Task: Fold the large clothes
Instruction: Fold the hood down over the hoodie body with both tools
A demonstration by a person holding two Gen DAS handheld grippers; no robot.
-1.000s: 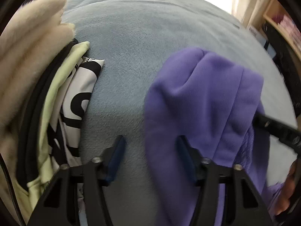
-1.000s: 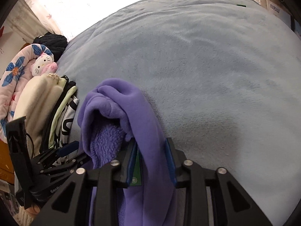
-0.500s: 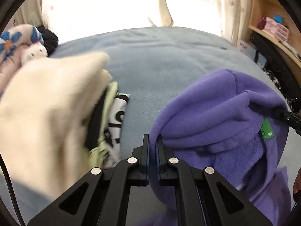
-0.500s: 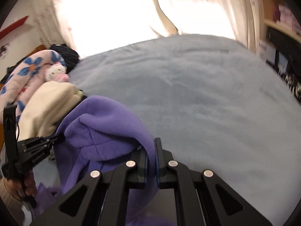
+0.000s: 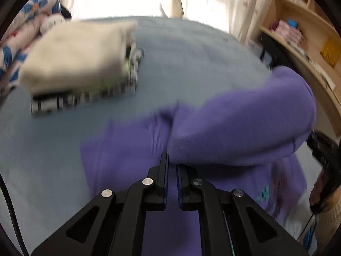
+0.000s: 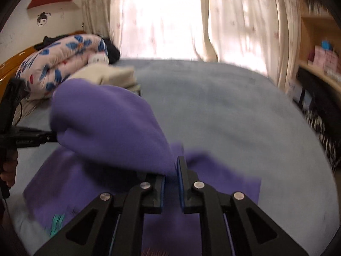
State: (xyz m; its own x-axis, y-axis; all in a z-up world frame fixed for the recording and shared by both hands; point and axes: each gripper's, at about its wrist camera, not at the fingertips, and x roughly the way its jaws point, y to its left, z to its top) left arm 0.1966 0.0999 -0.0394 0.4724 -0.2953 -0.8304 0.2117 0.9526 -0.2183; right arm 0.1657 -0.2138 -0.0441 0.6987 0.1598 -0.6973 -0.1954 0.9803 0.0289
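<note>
Purple fleece held off the blue bed by both hands. Motion blur in both views.

Left gripper: jaws pinched nearly shut on an edge of the fleece, cloth bunched at the tips. The raised fold runs up and to the right from those jaws, toward the other hand.

Right gripper: jaws close together on another edge of the same fleece, a thin slit between them with purple cloth in it. They have just been opening a touch, yet cloth sits between the pads and the fold hangs from them. From here the fold swells up and to the left.

The held span lies across, gripper to gripper, with neither hand nearer; the lower part of the garment lies flat on the bed beneath both (a green mark shows near its edge).

Stack of folded clothes, cream piece on top, sits on the bed well apart to the left, near a flowered quilt.

Judgement: a fold in progress. The lifted edge wants carrying over the flat part, both hands moving together.
</note>
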